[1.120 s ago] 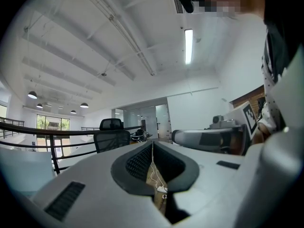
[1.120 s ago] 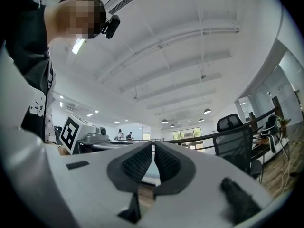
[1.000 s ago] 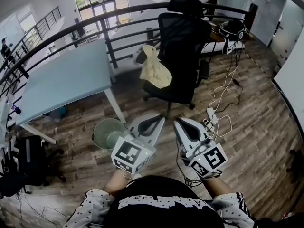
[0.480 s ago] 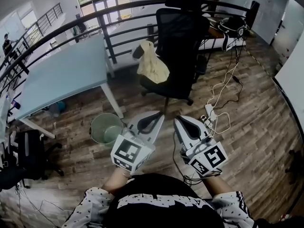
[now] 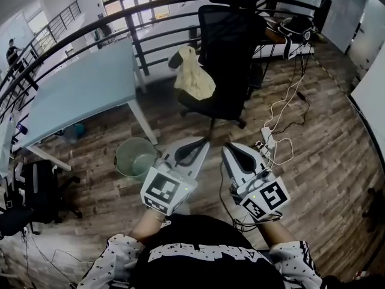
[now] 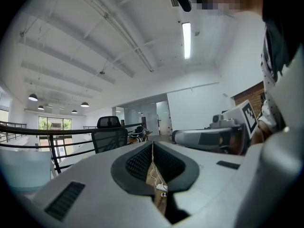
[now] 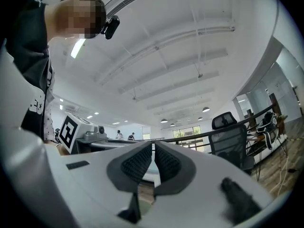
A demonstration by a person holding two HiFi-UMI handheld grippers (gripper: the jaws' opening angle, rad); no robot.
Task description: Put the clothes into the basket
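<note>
Clothes point(image 5: 194, 78) draped on chair point(image 5: 232, 32), well ahead of both closed, empty jaws

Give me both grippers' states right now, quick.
Left gripper: jaws closed, holding nothing.
Right gripper: jaws closed, holding nothing.

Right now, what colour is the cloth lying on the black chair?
Pale yellow. The cloth shows best in the head view.
</note>
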